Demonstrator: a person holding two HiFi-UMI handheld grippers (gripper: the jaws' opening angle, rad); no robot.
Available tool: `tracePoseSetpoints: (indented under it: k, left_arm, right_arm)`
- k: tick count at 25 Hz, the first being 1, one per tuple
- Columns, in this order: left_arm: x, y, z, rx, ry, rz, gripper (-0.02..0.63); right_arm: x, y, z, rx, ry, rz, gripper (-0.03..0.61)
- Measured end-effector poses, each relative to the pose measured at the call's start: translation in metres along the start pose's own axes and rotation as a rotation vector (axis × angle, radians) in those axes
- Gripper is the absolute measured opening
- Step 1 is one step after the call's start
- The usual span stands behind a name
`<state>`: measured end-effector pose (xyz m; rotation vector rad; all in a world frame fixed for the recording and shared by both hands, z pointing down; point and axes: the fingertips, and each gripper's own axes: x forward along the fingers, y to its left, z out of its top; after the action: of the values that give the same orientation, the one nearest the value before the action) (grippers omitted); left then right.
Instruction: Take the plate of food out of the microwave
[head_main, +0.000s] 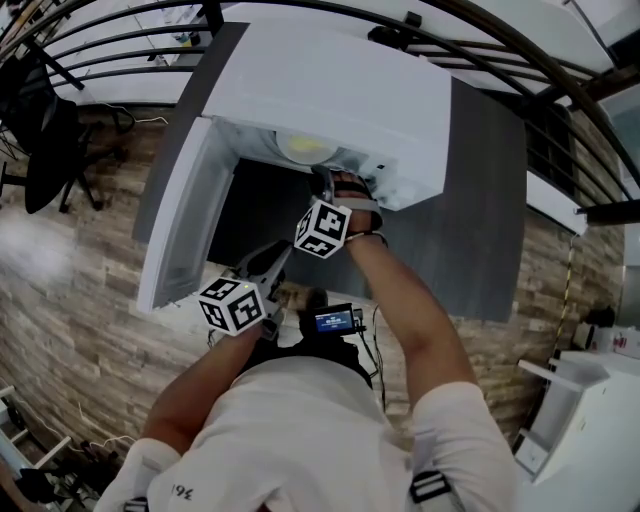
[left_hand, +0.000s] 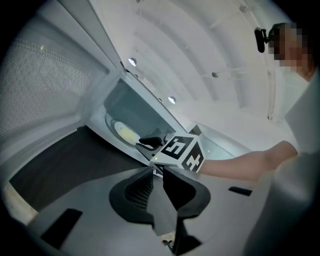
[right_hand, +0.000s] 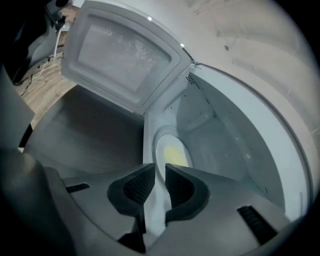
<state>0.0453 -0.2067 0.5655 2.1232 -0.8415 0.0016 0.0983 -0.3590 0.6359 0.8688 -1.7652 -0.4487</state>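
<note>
We see a boxy white microwave at the far edge of the matte dark-grey desk, its mesh-windowed door swung wide to the left. Inside lies the round pale plate with a patch of yellow food. Our right gripper is at the opening, its ribbed fingers slightly spread near the plate's rim and pinching nothing. Our left gripper hangs near the desk's near edge, fingers narrowly parted and empty, with the right gripper's marker cube between it and the plate.

White microwave; yellow food on pale plate; dark grey desk; black-and-white square-patterned marker cube; brown wood-grain floor.
</note>
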Motion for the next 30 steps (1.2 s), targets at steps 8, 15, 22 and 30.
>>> tracePoseSetpoints:
  k: [8,15,22,30]
  left_arm:
    - [0.026,0.031,-0.004,-0.060,0.034,0.042,0.048]
    - [0.035,0.060,0.002,-0.083,0.043,0.080,0.048]
    - [0.037,0.072,-0.002,-0.106,0.061,0.100,0.048]
    - [0.044,0.074,-0.004,-0.124,0.064,0.084,0.048]
  right_arm:
    - [0.032,0.001,-0.005,-0.145,0.063,0.023,0.043]
    - [0.042,0.000,-0.005,-0.171,0.079,0.038,0.043]
    - [0.045,-0.003,-0.005,-0.220,0.102,0.033,0.043]
    - [0.045,-0.002,-0.005,-0.265,0.124,0.038,0.031]
